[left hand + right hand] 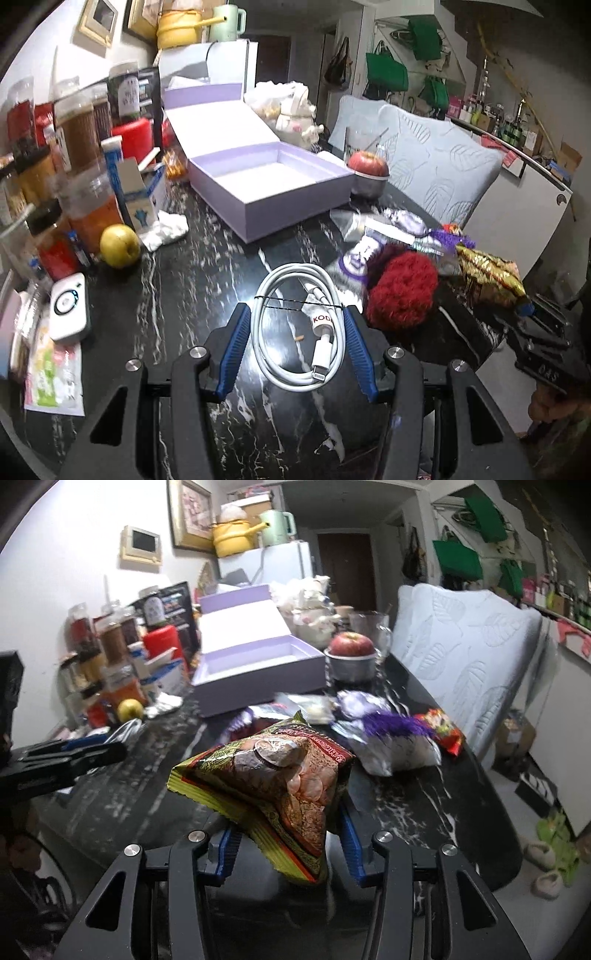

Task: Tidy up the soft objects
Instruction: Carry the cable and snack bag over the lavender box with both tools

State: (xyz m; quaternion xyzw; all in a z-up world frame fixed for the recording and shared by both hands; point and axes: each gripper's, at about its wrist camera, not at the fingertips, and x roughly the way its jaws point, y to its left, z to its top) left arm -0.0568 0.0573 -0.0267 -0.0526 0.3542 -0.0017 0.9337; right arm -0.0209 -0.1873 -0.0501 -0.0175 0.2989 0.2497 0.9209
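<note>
My left gripper is shut on a coiled white charging cable, its blue pads pressing the coil's two sides above the black marble table. A fluffy red pom-pom lies just right of it. My right gripper is shut on a crinkled gold and red snack bag, held above the table; the bag hides the fingertips. An open lavender box stands empty at the back. Purple tinsel and silvery packets lie beyond the bag.
Jars and bottles crowd the left side, with a yellow apple and a white device. A red apple in a metal bowl sits behind the box. A pale cushion lines the right edge. A red packet lies nearby.
</note>
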